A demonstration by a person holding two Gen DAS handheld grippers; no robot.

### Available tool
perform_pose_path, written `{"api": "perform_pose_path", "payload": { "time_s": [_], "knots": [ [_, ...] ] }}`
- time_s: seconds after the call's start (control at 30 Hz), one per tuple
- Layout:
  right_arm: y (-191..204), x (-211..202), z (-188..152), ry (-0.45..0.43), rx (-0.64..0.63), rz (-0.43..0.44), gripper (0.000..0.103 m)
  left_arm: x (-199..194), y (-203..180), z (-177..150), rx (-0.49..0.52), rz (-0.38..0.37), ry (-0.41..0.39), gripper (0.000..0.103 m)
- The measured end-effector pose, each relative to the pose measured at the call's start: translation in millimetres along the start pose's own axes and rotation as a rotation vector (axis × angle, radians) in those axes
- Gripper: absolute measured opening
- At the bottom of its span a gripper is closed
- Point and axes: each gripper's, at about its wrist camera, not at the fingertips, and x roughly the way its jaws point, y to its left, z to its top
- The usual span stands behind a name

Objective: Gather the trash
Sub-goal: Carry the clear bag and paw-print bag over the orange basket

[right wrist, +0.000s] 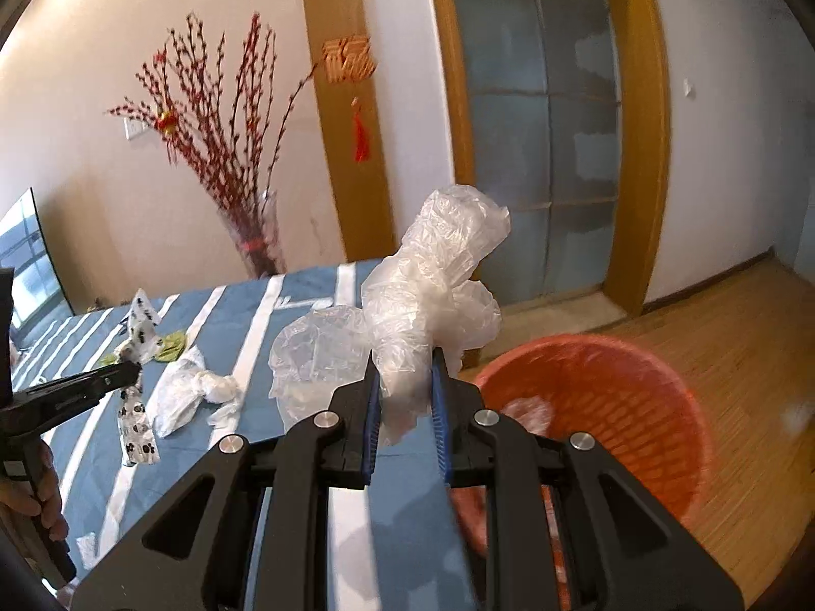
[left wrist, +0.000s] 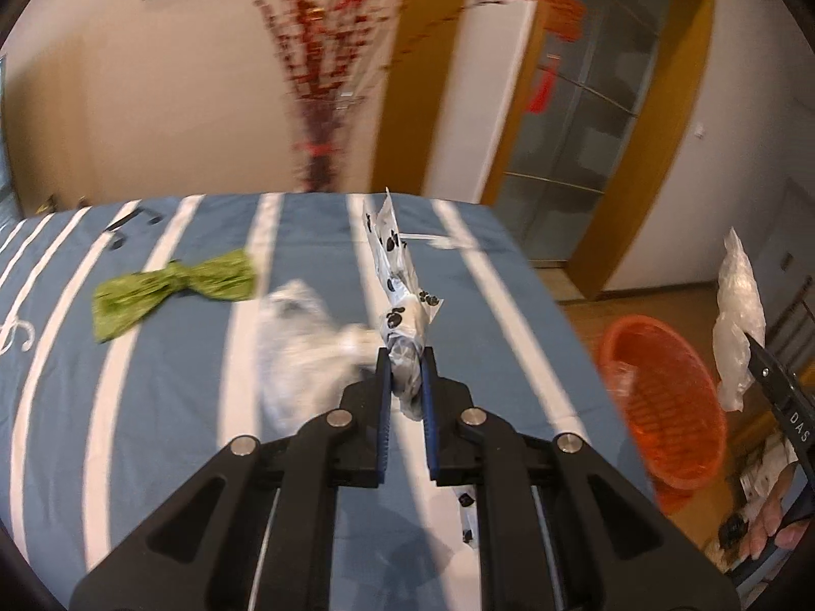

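A bed or table covered in a blue cloth with white stripes (left wrist: 316, 458) fills the near part of the scene, with a beige wall, a glass vase of red-budded branches (right wrist: 224, 163) and a wood-framed glass door (right wrist: 550, 153) beyond its far edge. On the cloth lie a crumpled green wrapper (left wrist: 173, 290) to the far left, a knotted white plastic bag (right wrist: 193, 392) nearer the middle, and another clear plastic bag (right wrist: 316, 351) near the right edge. On the wooden floor to the right of the cloth stands an orange basket (right wrist: 636, 407) with some pale scraps inside. The left gripper (left wrist: 406, 382) is closed on a white wrapper with black prints (left wrist: 402, 305), which sticks up above the cloth between its blue pads (left wrist: 384, 407). The right gripper (right wrist: 405, 392) has its fingers pressed onto a crumpled clear plastic bag (right wrist: 438, 275), held up just left of the basket's rim and above the cloth's right edge.
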Motion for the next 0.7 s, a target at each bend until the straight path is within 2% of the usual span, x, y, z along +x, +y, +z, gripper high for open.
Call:
{"api": "perform_pose_path", "payload": {
  "time_s": [0.4, 0.7],
  "knots": [
    [-74.9, -26.6, -14.8, -0.010, 0.094, -0.100, 0.018, 11.7, -114.2, -7.9, 0.131, -0.180, 0.025, 0.012],
    [-112.1, -29.7, -25.6, 0.004, 0.145, -0.147, 0.018, 30.7, -181.4, -17.1, 0.195, -0.268, 0.056, 0.012]
  ]
}}
